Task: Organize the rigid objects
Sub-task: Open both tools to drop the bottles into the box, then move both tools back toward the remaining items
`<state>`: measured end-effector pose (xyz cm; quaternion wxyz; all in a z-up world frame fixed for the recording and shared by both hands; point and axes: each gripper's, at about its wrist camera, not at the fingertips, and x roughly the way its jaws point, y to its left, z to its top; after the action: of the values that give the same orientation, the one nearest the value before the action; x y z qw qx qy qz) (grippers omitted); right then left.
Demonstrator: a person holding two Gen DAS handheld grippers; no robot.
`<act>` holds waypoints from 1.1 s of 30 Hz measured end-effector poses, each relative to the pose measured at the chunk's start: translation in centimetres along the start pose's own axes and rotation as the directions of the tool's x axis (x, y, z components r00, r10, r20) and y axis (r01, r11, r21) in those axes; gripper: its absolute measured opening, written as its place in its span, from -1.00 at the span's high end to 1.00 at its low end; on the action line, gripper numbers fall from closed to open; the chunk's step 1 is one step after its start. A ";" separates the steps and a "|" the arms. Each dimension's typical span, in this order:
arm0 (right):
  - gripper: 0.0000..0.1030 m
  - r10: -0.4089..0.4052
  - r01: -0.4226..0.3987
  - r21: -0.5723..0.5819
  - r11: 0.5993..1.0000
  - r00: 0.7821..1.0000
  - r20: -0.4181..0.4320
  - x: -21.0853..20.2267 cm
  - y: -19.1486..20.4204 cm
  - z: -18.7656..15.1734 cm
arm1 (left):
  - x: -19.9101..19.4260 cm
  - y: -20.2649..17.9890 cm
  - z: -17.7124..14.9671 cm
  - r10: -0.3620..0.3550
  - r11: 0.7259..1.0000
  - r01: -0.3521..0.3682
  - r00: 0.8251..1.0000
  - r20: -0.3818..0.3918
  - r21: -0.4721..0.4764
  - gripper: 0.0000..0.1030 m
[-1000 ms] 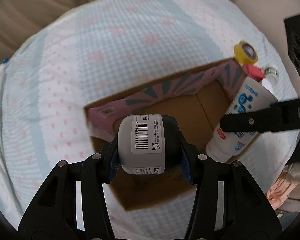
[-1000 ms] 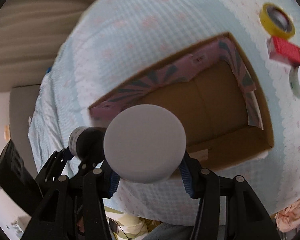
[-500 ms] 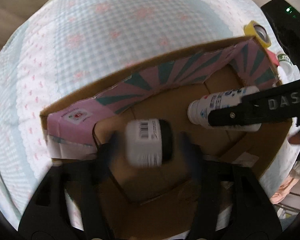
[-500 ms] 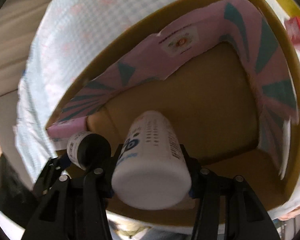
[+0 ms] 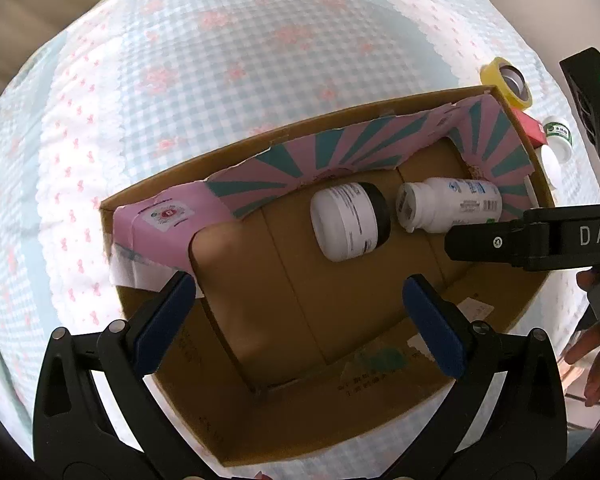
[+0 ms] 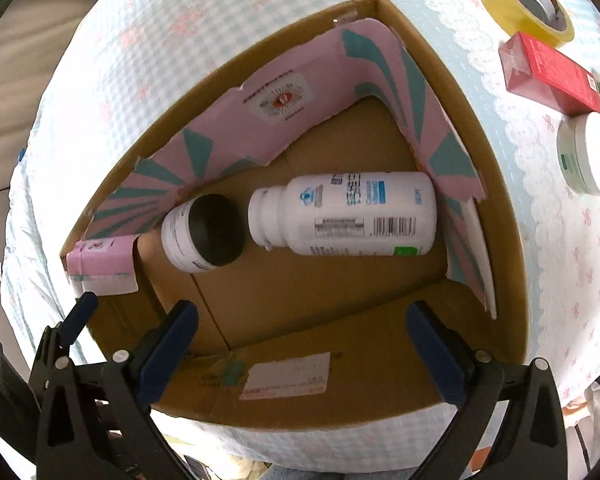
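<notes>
A white jar with a black lid (image 5: pixel 350 220) (image 6: pixel 204 232) lies on its side on the floor of the open cardboard box (image 5: pixel 260 140) (image 6: pixel 496 184). Right beside it lies a white pill bottle (image 5: pixel 448 206) (image 6: pixel 352 216), also on its side. My left gripper (image 5: pixel 296 284) hangs open over the box floor, with nothing between its blue pads. The jaws of my right gripper (image 6: pixel 302 308) are opening above the near wall of the box, and nothing is between them. One black finger of the right gripper (image 5: pixel 540 236) reaches in from the right in the left wrist view.
The box sits on a blue checked tablecloth (image 5: pixel 220 60) and has pink and teal paper lining its far walls. Outside the box at the right lie a yellow tape roll (image 6: pixel 524 0), a red carton (image 6: pixel 548 76) and a white round tub (image 6: pixel 588 156).
Both grippers sank towards the box and opened. The jar left the left jaws first, then the bottle left the right jaws. Both now lie on the box floor.
</notes>
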<state>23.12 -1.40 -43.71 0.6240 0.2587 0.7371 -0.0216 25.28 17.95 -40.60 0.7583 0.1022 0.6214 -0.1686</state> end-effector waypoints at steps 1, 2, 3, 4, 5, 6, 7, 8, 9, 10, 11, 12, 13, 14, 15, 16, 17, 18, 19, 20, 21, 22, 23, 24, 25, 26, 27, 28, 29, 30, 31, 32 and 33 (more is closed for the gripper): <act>-1.00 0.002 -0.002 0.001 1.000 1.000 0.003 -0.2 -0.4 -0.3 | -0.3 -0.1 -0.1 0.001 1.000 -0.001 1.000 0.003 0.002 -0.99; -1.00 0.006 -0.006 0.001 1.000 1.000 0.010 -0.6 -0.5 -0.5 | -0.5 0.0 -0.1 0.001 1.000 -0.001 1.000 0.006 0.001 -0.99; -1.00 0.007 -0.007 -0.001 1.000 1.000 0.016 -0.5 -0.6 -0.8 | -0.6 0.1 -0.1 0.001 1.000 -0.001 1.000 0.011 0.000 -0.99; -1.00 0.006 -0.006 -0.004 1.000 1.000 0.024 -0.8 -0.5 -0.9 | -0.9 0.2 -0.1 0.002 1.000 -0.002 1.000 0.016 -0.003 -0.99; -1.00 0.007 -0.006 -0.011 1.000 0.999 0.036 -1.4 -0.6 -1.2 | -1.5 0.2 -0.3 0.001 1.000 -0.001 1.000 0.025 -0.008 -0.99; -1.00 0.008 -0.007 -0.012 1.000 0.999 0.042 -1.4 0.4 -0.4 | -2.0 0.3 -0.4 0.001 1.000 -0.001 1.000 0.032 -0.012 -0.99; -1.00 0.010 -0.009 -0.019 1.000 0.999 0.053 -1.9 0.7 -0.8 | -2.5 0.3 -0.6 0.003 1.000 -0.003 0.999 0.039 -0.015 -0.99; -1.00 0.010 -0.009 -0.022 1.000 0.998 0.061 -2.1 1.2 -1.1 | -3.0 0.3 -0.6 0.005 1.000 -0.005 0.999 0.045 -0.017 -0.99; -1.00 0.010 -0.008 -0.027 1.000 0.997 0.073 -2.8 1.3 -1.3 | -3.7 0.4 -0.8 0.007 1.000 -0.006 0.999 0.052 -0.019 -0.99; -1.00 0.009 -0.006 -0.031 0.999 0.997 0.081 -3.2 1.4 -1.5 | -4.1 0.5 -1.0 0.008 1.000 -0.007 0.998 0.057 -0.019 -0.99; -1.00 0.006 -0.003 -0.037 0.999 0.996 0.090 -3.9 1.6 -1.8 | -4.8 0.5 -1.2 0.012 1.000 -0.010 0.998 0.065 -0.020 -0.99; -1.00 0.002 0.003 -0.047 0.999 0.994 0.105 -4.8 1.9 -2.1 | -5.9 0.5 -1.5 0.020 1.000 -0.018 0.997 0.078 -0.021 -0.99; -1.00 0.001 0.006 -0.060 0.998 0.993 0.119 -5.5 2.2 -2.4 | -6.7 0.4 -1.7 0.028 0.999 -0.026 0.996 0.087 -0.025 -1.00; -1.00 0.001 0.009 -0.077 0.997 0.991 0.133 -6.5 2.7 -2.8 | -7.3 0.5 -1.8 0.033 0.999 -0.031 0.995 0.094 -0.030 -1.00; -1.00 0.001 0.012 -0.090 0.996 0.990 0.141 -7.1 2.9 -3.2 | -8.5 0.7 -2.2 0.038 0.998 -0.033 0.994 0.107 -0.044 -1.00; -1.00 -0.003 0.020 -0.112 0.994 0.988 0.151 -8.1 3.2 -3.8 | -9.4 0.8 -2.3 0.038 0.998 -0.032 0.992 0.116 -0.057 -0.99; -1.00 -0.016 0.041 -0.143 0.989 0.986 0.165 -9.2 3.7 -4.4 | -10.4 0.9 -2.6 0.041 0.997 -0.032 0.991 0.126 -0.075 -0.99; -1.00 -0.032 0.064 -0.169 0.984 0.982 0.184 -9.7 4.5 -5.2 | -11.8 1.1 -3.1 0.047 0.995 -0.033 0.989 0.140 -0.099 -1.00; -1.00 -0.048 0.089 -0.194 0.977 0.977 0.209 -10.6 5.0 -5.8 | -12.8 1.0 -3.4 0.059 0.993 -0.042 0.987 0.152 -0.113 -1.00; -1.00 -0.061 0.118 -0.224 0.967 0.967 0.246 -11.9 5.5 -6.7 | -13.9 1.0 -3.8 0.072 0.991 -0.052 0.983 0.167 -0.122 -1.00; -1.00 -0.067 0.134 -0.241 0.961 0.961 0.267 -12.2 6.0 -7.2 | -15.0 1.0 -4.1 0.082 0.990 -0.059 0.980 0.182 -0.127 -1.00; -1.00 -0.076 0.164 -0.273 0.948 0.949 0.305 -13.6 6.5 -8.1 | -16.0 0.8 -4.5 0.092 0.989 -0.067 0.976 0.197 -0.132 -1.00; -1.00 -0.083 0.182 -0.287 0.940 0.942 0.326 -14.1 6.7 -8.8 | -17.5 0.5 -5.0 0.112 0.987 -0.081 0.969 0.222 -0.142 -1.00; -1.00 -0.091 0.213 -0.309 0.927 0.927 0.364 -15.2 6.9 -9.7 | -18.4 0.3 -5.3 0.120 0.985 -0.086 0.964 0.237 -0.149 -1.00; -1.00 -0.096 0.236 -0.323 0.916 0.913 0.396 -16.2 7.0 -10.4 | -19.6 0.0 -5.7 0.122 0.984 -0.084 0.959 0.257 -0.155 -1.00; -1.00 -0.097 0.250 -0.329 0.911 0.903 0.418 -17.0 7.0 -11.1 | -20.3 0.0 -5.9 0.121 0.984 -0.080 0.956 0.268 -0.160 -1.00; -1.00 -0.095 0.254 -0.329 0.909 0.897 0.432 -17.4 7.1 -11.5 | -21.2 -0.4 -6.2 0.121 0.983 -0.075 0.951 0.286 -0.166 -1.00; -1.00 -0.088 0.256 -0.328 0.909 0.889 0.449 -17.9 7.0 -11.9 | -22.0 -0.9 -6.5 0.117 0.983 -0.067 0.946 0.302 -0.170 -1.00; -1.00 -0.074 0.252 -0.327 0.911 0.879 0.470 -18.9 6.6 -12.6 | -22.5 -1.2 -6.6 0.112 0.984 -0.061 0.944 0.311 -0.169 -1.00; -1.00 -0.066 0.249 -0.324 0.913 0.872 0.485 -19.4 6.3 -13.0 | -23.2 -1.8 -6.8 0.106 0.985 -0.055 0.941 0.322 -0.163 -1.00; -1.00 -0.060 0.247 -0.322 0.914 0.867 0.495 -19.9 6.0 -13.3 | -23.7 -2.3 -6.8 0.104 0.986 -0.053 0.939 0.329 -0.158 -1.00; -1.00 -0.058 0.248 -0.318 0.915 0.861 0.505 -20.5 5.5 -13.7 | -24.2 -3.0 -6.8 0.104 0.987 -0.054 0.935 0.339 -0.153 -1.00; -1.00 -0.061 0.254 -0.313 0.915 0.855 0.515 -21.2 4.7 -14.1 | -24.6 -3.8 -6.8 0.104 0.988 -0.056 0.931 0.349 -0.147 -1.00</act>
<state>14.08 0.15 -19.46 0.8249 0.0597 0.5621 0.0001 13.50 20.12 -17.75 0.8694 0.0439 0.4795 -0.1108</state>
